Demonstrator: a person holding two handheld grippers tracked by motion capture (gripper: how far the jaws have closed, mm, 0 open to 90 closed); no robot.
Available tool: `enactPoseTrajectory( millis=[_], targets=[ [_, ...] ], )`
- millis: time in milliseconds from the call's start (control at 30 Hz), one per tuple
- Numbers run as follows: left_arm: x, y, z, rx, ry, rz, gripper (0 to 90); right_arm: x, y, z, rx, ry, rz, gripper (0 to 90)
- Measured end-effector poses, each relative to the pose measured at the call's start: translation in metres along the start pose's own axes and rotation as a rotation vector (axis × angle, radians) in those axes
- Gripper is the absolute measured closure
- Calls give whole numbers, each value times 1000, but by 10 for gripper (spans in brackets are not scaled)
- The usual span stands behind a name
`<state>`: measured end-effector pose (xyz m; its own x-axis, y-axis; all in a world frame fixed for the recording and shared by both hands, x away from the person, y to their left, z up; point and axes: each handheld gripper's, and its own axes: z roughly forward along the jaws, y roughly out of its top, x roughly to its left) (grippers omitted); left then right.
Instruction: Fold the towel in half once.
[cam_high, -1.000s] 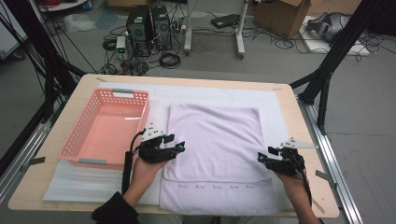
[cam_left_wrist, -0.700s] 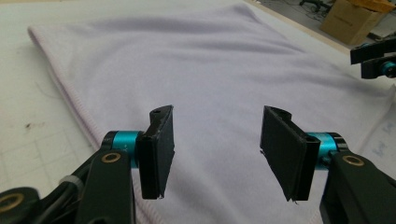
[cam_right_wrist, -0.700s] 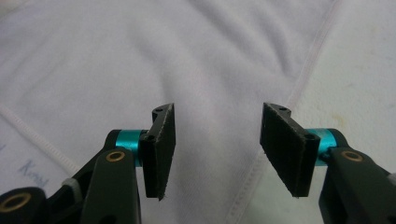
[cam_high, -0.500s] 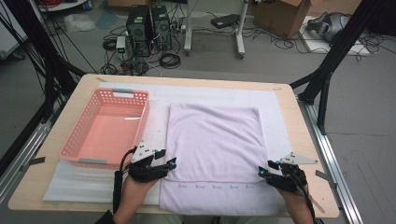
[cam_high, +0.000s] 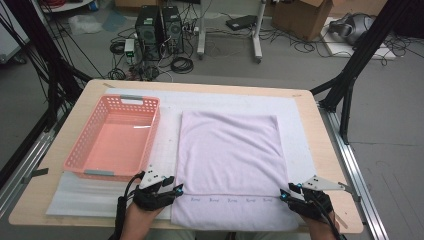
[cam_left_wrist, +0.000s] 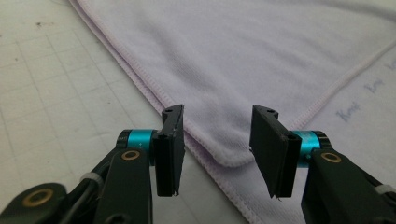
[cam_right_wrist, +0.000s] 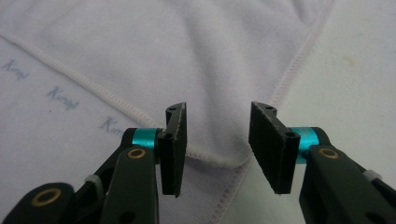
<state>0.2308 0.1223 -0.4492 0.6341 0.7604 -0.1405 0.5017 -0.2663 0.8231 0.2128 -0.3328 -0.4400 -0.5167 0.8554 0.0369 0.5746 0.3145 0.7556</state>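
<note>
lilac towel (cam_high: 227, 160) is lying flat beside the pink basket (cam_high: 115, 140), its folded near corners sitting between the narrowing, not yet pinching jaws of the left gripper (cam_left_wrist: 217, 140) and right gripper (cam_right_wrist: 217, 140); both should be biting just the upper layer, evenly.
</note>
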Motion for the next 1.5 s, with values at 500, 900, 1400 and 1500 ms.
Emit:
enactPoseTrajectory(
  millis=[500, 900, 1400, 1500],
  targets=[
    [-9, -2, 5, 21, 58, 117, 793, 1, -2, 3, 29, 24, -35, 835],
    [-11, 4, -1, -37, 55, 100, 716, -1, -3, 3, 19, 32, -19, 800],
    [-21, 0, 15, 12, 79, 149, 833, -1, -2, 5, 29, 43, -21, 859],
    [-21, 1, 14, 6, 75, 115, 860, -2, -2, 4, 26, 51, -21, 872]
  ],
)
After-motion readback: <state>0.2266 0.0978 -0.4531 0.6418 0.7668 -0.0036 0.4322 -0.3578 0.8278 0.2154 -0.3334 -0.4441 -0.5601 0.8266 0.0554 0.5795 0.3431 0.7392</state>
